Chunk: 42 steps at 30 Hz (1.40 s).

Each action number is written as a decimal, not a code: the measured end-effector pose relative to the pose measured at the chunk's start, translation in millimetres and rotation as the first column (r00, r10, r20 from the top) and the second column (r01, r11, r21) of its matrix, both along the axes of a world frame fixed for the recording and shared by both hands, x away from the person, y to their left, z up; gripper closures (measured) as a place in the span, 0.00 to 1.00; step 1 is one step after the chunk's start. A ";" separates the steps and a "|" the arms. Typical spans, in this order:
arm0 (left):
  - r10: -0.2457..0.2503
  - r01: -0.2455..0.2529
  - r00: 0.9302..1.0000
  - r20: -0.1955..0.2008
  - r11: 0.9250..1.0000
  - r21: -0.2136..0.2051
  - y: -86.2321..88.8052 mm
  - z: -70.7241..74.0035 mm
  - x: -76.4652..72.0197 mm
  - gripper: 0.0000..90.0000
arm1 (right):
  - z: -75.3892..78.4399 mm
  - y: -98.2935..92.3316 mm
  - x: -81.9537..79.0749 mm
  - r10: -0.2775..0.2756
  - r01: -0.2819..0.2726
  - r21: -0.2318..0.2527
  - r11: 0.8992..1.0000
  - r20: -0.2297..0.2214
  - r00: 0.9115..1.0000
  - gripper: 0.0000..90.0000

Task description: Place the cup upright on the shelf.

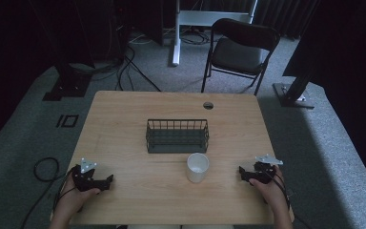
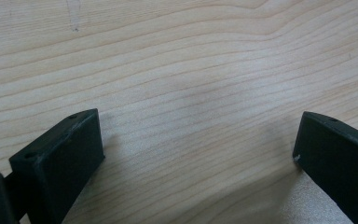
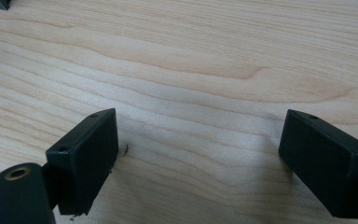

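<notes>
We hold the left gripper [image 1: 108, 181] and the right gripper [image 1: 242, 171] low at the table's [image 1: 124, 114] near edge, both spread wide over bare wood — nothing between the jaws. The white cup [image 1: 198, 167] stands between them, apart from both and unmarked. Just behind it sits the dark wire basket [image 1: 177, 136] — and past the table, a black folding chair [image 1: 238, 50].

Both grippers are black, the left gripper [image 1: 108, 181] and right gripper [image 1: 241, 171] each topped by a grey three-cornered plate. Black cables trail from them. The blocky jaws carry small screw holes.
</notes>
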<state>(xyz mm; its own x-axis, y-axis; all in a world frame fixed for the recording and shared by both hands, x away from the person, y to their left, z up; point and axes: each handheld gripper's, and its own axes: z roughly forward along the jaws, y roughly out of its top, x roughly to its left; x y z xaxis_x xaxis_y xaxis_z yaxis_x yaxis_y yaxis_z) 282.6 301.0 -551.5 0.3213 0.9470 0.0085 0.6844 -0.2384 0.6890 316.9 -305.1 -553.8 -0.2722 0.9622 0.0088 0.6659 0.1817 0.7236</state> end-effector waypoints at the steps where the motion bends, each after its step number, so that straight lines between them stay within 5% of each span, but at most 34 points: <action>1: 0.000 0.000 1.000 0.000 1.000 0.000 0.0 0.0 0.0 0.02 | 0.0 0.0 0.0 0.000 0.000 0.000 1.000 0.000 1.000 0.13; 24: -0.024 0.024 1.000 0.001 1.000 0.002 -1.0 0.2 0.0 0.02 | -0.1 -0.1 0.1 0.001 -0.001 0.000 1.000 0.001 1.000 0.12; 42: -0.103 0.102 0.995 0.004 0.994 0.033 -18.1 2.8 2.6 0.02 | 0.0 -0.1 0.1 0.001 -0.001 0.000 1.000 0.001 1.000 0.13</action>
